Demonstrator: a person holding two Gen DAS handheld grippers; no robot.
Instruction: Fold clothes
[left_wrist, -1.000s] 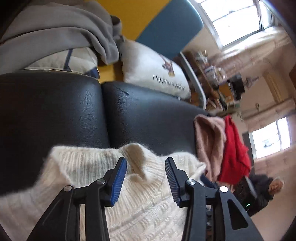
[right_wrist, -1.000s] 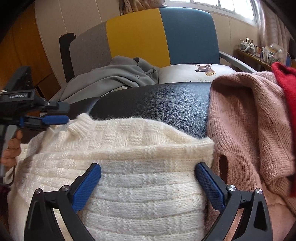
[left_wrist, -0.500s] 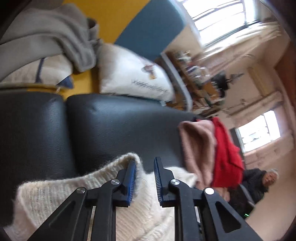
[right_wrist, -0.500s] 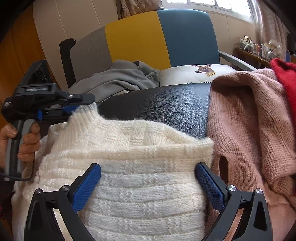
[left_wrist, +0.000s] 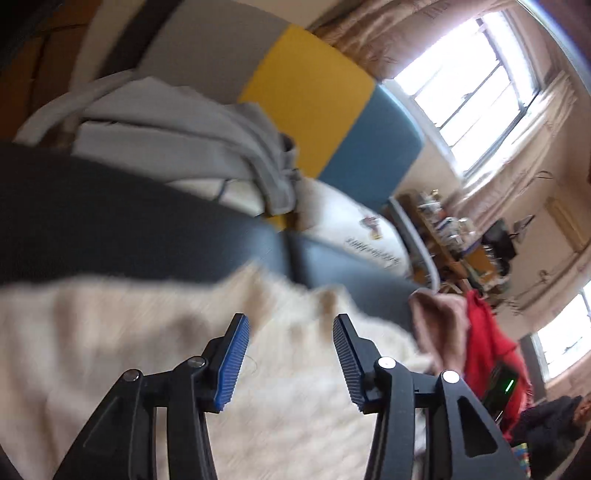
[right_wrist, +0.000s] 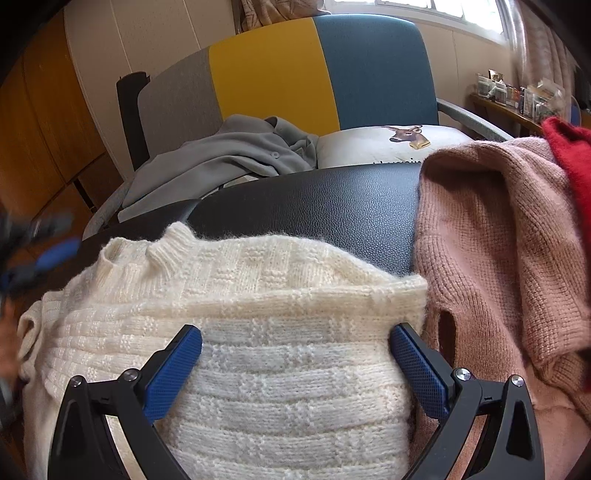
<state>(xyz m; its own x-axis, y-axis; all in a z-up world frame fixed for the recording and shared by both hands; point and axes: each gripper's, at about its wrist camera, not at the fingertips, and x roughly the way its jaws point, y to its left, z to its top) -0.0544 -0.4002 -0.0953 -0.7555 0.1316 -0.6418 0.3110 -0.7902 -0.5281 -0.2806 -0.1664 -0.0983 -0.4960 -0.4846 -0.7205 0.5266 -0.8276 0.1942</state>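
Right now we see the cream sweater (right_wrist: 258, 332) spread on the black seat (right_wrist: 314, 206), filling the lower half of the right wrist view. Our right gripper (right_wrist: 295, 354) stands wide apart over it, blue pads (right_wrist: 173, 369) at 8 and 4 o'clock, nothing between them but knit below. Its collar (right_wrist: 162, 247) sits at 10 o'clock. Just beside the sweater, at 3 o'clock, lies a pink sweater (right_wrist: 498, 251), touching its edge, with a red garment (right_wrist: 572, 155) beyond. In the blurred left wrist view, our left gripper (left_wrist: 291, 354) is parted, holding nothing, hovering above the sweater (left_wrist: 129, 332). A grey garment (right_wrist: 229, 155) lies at 12 o'clock.
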